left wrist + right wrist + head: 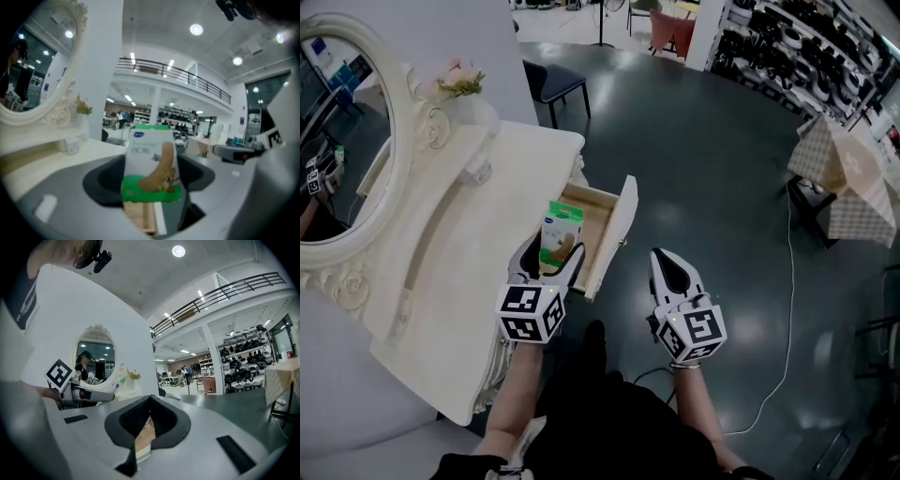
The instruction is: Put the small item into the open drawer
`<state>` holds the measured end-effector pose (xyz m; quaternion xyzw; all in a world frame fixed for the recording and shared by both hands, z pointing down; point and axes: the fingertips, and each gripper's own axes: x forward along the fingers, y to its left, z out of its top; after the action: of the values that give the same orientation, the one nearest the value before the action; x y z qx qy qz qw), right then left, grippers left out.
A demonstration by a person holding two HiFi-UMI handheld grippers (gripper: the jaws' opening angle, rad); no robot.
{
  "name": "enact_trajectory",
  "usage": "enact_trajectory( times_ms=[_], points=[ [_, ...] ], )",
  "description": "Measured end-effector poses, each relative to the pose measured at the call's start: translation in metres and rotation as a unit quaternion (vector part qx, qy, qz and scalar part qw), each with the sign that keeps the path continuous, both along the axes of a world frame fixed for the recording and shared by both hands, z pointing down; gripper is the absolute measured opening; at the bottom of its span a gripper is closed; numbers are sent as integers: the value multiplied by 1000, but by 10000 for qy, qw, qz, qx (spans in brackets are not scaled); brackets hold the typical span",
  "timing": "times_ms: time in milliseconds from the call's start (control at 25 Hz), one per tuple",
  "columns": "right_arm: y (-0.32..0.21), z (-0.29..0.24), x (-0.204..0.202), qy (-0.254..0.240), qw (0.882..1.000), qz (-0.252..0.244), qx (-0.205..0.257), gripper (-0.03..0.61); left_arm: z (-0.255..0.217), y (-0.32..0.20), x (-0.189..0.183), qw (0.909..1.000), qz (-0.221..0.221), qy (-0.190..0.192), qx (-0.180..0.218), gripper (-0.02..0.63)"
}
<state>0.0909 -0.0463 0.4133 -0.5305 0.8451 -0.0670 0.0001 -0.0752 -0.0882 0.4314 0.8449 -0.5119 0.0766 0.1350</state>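
Observation:
A small white and green packet [562, 228] stands upright between the fingers of my left gripper [551, 260], which is shut on it. It hangs just over the open wooden drawer [602, 212] of the white dressing table [459, 272]. In the left gripper view the packet [149, 161] fills the middle, with the drawer's wood [140, 218] below it. My right gripper [664, 262] is to the right of the drawer, over the dark floor, shut with nothing in it. Its pads [161, 420] meet in the right gripper view.
An oval mirror [342, 141] and a small flower vase [465, 90] stand on the table's back. A dark chair [553, 82] is behind the table. A checked-cloth table [848, 183] and a white cable [787, 309] are on the floor to the right.

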Motion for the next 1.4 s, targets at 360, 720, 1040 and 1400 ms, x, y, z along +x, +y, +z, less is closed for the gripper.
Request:
enact_trajectory(
  times_ms=[360, 720, 1040, 1400],
  points=[
    [-56, -1, 1, 51, 9998, 215, -34, -3, -9, -63, -1, 9999, 139, 19, 95, 353],
    [-92, -9, -2, 86, 9991, 412, 1, -3, -15, -100, 0, 9993, 342, 62, 112, 353],
    [-100, -5, 0, 61, 9988, 496, -8, -3, -7, -115, 8, 9989, 472, 36, 46, 353],
    [-127, -11, 11, 70, 9984, 549, 110, -3, 7, -140, 17, 9987, 494, 4, -84, 353]
  ],
)
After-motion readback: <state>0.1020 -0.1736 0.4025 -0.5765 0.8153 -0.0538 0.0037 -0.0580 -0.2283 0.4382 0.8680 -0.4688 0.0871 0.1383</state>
